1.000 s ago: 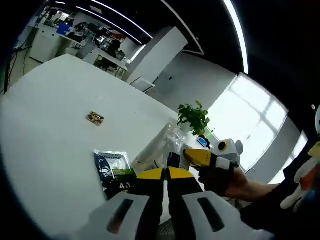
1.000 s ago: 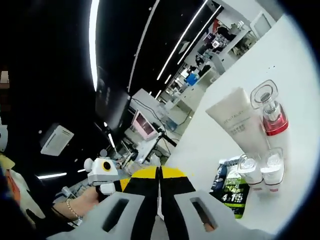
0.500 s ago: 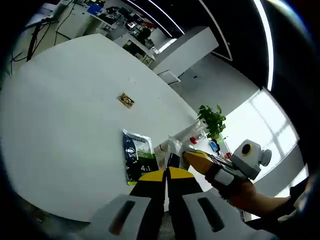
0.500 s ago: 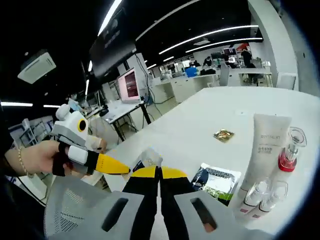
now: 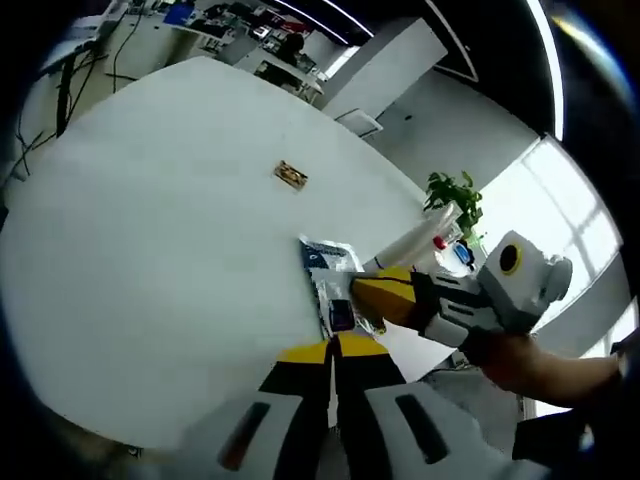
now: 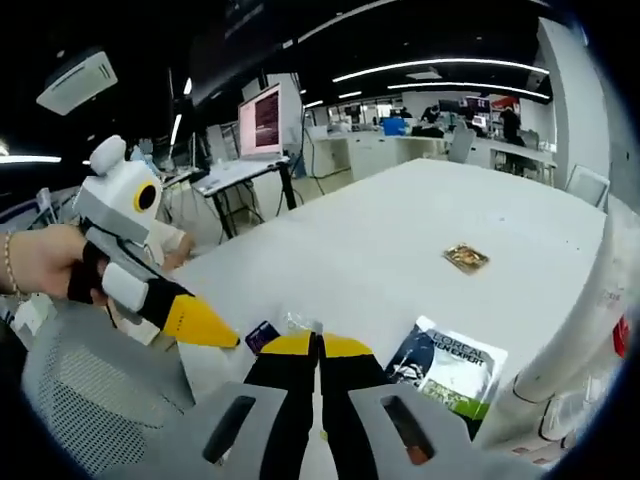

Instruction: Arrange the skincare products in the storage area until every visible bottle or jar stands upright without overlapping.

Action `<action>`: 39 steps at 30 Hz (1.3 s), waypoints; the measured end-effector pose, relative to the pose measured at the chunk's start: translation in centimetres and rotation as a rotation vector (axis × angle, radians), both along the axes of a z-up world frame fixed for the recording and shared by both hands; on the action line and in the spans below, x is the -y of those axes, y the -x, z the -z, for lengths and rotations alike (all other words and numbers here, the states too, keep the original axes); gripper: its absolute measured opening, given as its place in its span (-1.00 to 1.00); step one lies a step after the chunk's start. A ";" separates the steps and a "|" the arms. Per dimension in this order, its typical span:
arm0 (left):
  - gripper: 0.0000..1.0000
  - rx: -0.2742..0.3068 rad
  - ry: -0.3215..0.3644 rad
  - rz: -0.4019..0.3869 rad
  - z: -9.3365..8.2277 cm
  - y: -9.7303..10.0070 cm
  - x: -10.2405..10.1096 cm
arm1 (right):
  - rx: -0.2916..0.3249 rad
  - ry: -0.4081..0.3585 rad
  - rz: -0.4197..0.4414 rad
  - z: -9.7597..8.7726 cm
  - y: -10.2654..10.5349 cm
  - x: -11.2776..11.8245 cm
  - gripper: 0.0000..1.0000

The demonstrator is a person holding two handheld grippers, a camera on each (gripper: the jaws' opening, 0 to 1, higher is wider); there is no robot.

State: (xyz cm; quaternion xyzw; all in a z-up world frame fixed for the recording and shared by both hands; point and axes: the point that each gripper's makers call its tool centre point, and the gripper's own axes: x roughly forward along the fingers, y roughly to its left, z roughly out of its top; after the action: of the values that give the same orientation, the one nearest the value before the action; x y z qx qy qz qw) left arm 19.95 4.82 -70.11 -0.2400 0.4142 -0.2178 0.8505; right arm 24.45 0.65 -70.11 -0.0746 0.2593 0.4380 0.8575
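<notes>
Skincare products: a flat L'Oreal sachet [image 6: 447,365] lies on the white counter [image 6: 380,250], lower right of the right gripper view, just beyond the right gripper [image 6: 320,350], whose yellow-tipped jaws are pressed together, holding nothing. Beside the sachet, at the right edge of that view, a white tube [image 6: 575,330] rises with small clear bottles [image 6: 570,415] at its foot, partly cut off by the frame; whether all stand upright can't be told. A small dark sample packet [image 6: 262,335] and a crinkled clear wrapper [image 6: 300,322] lie just past the jaw tips. The left gripper [image 6: 215,330] comes in from the left of that view, jaws together, empty, tip near the dark packet, held by a hand [image 6: 40,262].

In the left gripper view, own gripper [image 5: 333,350] at lower centre, jaws closed; right gripper [image 5: 365,295] crosses from the right, over the sachet [image 5: 325,270]. Farther up right, the tube [image 5: 420,235] and a red-capped bottle [image 5: 438,243], small, hard to read. Farther still, a small gold-brown packet [image 5: 291,176] lies alone mid-counter, well apart. Potted plant [image 5: 455,192] at the far edge.

Handling judgement: sachet light, floppy, slick, can't stand; pinch an edge. Tube soft, squeezable, tips easily; take it low near the cap. Clear bottles likely rigid, light, slippery, maybe fragile; grip mid-body, gently.
</notes>
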 end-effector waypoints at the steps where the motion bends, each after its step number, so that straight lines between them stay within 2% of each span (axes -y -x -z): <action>1: -1.00 -0.014 -0.018 0.003 0.9 -0.3 -0.3 | -0.002 0.005 -0.002 0.4 -0.1 -0.1 -0.98; 3: -1.00 -0.021 -0.042 0.025 1.9 -0.6 -0.3 | 0.000 0.037 -0.012 2.0 -0.6 -0.1 -0.98; 9: -1.00 -0.053 -0.081 0.087 4.2 -1.0 0.3 | -0.015 0.114 -0.016 4.0 -1.2 -0.2 -0.98; 10: -1.00 -0.057 -0.106 0.110 4.6 -1.1 0.2 | -0.014 0.119 -0.019 4.4 -1.3 -0.2 -0.98; 15: -1.00 -0.056 -0.138 0.137 5.6 -1.9 0.3 | 0.000 0.165 -0.033 5.6 -1.6 0.1 -0.98; 16: -1.00 -0.050 -0.146 0.146 5.7 -1.9 0.4 | 0.002 0.169 -0.035 5.7 -1.6 0.1 -0.98; 18: -1.00 -0.033 -0.205 0.176 6.3 -2.1 0.1 | 0.005 0.184 -0.049 6.0 -1.7 -0.1 -0.98; 20: -1.00 -0.032 -0.216 0.193 6.6 -2.0 0.4 | 0.039 0.233 -0.094 6.5 -1.7 -0.2 -0.98; 21: -1.00 -0.018 -0.243 0.211 6.6 -1.8 0.6 | 0.046 0.251 -0.105 6.8 -1.7 -0.2 -0.98; 24: -1.00 0.021 -0.324 0.263 6.9 -2.0 -0.1 | 0.052 0.242 -0.100 6.6 -1.5 -0.2 -0.98; 29: -0.99 0.030 -0.326 0.269 6.8 -2.0 0.2 | 0.099 0.282 -0.129 6.6 -1.6 0.0 -0.98; 32: -0.96 0.081 -0.427 0.310 6.5 -2.3 -0.4 | 0.083 0.241 -0.092 6.5 -1.5 0.2 -0.98; 33: -0.95 0.103 -0.485 0.324 6.3 -2.5 -1.0 | 0.094 0.247 -0.099 6.5 -1.4 0.2 -0.98; 34: -0.99 0.147 -0.502 0.338 5.8 -2.9 -0.9 | 0.096 0.249 -0.099 6.5 -1.4 0.1 -0.98; 35: -0.98 0.183 -0.495 0.347 5.0 -3.2 -0.3 | 0.091 0.248 -0.094 6.5 -1.4 0.1 -0.98; 37: -0.97 0.256 -0.439 0.303 3.1 -4.2 0.6 | 0.092 0.244 -0.092 6.5 -1.5 0.1 -0.98; 39: -0.97 0.287 -0.403 0.304 2.2 -4.7 1.4 | 0.091 0.235 -0.086 6.6 -1.5 0.1 -0.98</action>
State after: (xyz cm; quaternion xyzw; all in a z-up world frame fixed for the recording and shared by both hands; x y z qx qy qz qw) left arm 24.65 3.39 -72.36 0.0319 0.3556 -0.2880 0.8886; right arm 25.99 0.57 -76.70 -0.2056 0.2661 0.4372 0.8341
